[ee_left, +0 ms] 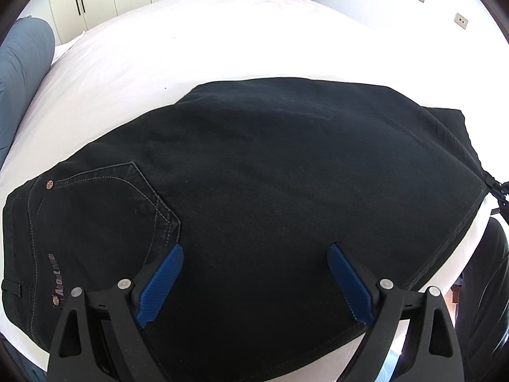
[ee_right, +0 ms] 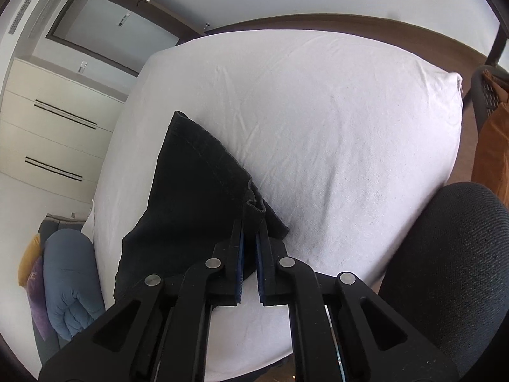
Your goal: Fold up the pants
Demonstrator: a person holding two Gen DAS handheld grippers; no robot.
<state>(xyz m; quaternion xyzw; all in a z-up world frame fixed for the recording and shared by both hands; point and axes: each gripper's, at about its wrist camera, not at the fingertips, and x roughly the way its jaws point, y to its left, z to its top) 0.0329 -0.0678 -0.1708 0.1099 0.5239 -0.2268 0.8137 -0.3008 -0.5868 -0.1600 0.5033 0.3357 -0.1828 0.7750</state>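
Black denim pants (ee_left: 270, 172) lie folded over on a white bed (ee_left: 178, 38), back pocket and waistband at the left. My left gripper (ee_left: 256, 251) is open, its blue pads spread just above the pants' near part, holding nothing. In the right wrist view my right gripper (ee_right: 250, 226) is shut on the hem end of the pants (ee_right: 197, 191), pinching a bunched edge between its blue pads a little above the sheet. The right gripper also shows at the far right edge of the left wrist view (ee_left: 499, 191).
A black mesh chair (ee_right: 451, 270) stands against the bed's near right side. A blue-grey rolled duvet (ee_right: 68, 283) and cushions lie left of the bed. White drawers (ee_right: 54, 133) stand beyond. The bed's white sheet (ee_right: 334, 121) stretches past the pants.
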